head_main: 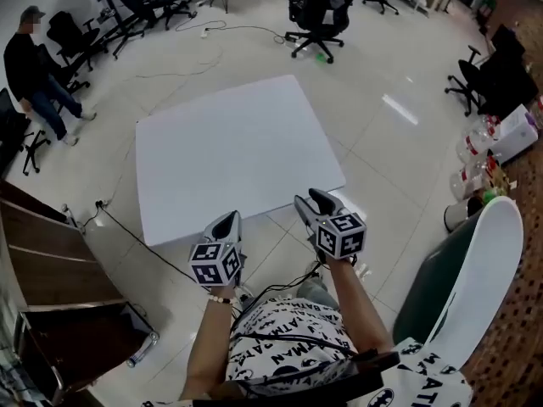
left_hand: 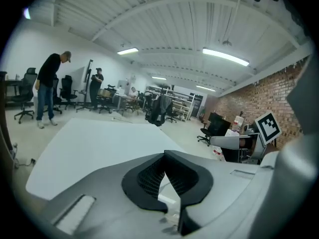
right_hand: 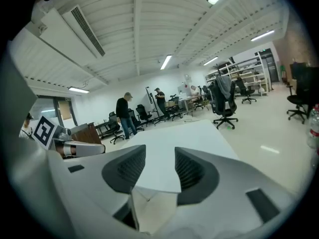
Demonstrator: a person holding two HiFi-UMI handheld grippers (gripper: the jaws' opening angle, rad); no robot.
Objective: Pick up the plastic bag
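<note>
No plastic bag shows in any view. A bare white table [head_main: 229, 151] stands in front of me on the tiled floor. My left gripper [head_main: 229, 220] hangs just off the table's near edge, its fingertips touching and nothing between them; the left gripper view shows the same shut left gripper [left_hand: 164, 156] pointing over the table [left_hand: 89, 148]. My right gripper [head_main: 315, 200] hovers at the table's near right corner. The right gripper view shows this gripper [right_hand: 155, 158] open, with only the table's corner [right_hand: 164, 178] seen through the gap.
A person [head_main: 34, 66] stands by office chairs at the far left. A cable [head_main: 127, 231] runs across the floor to a wooden cabinet [head_main: 51, 261]. More chairs [head_main: 318, 19] stand beyond the table. Bottles and bags [head_main: 488, 155] and a green-and-white chair [head_main: 475, 278] crowd the right.
</note>
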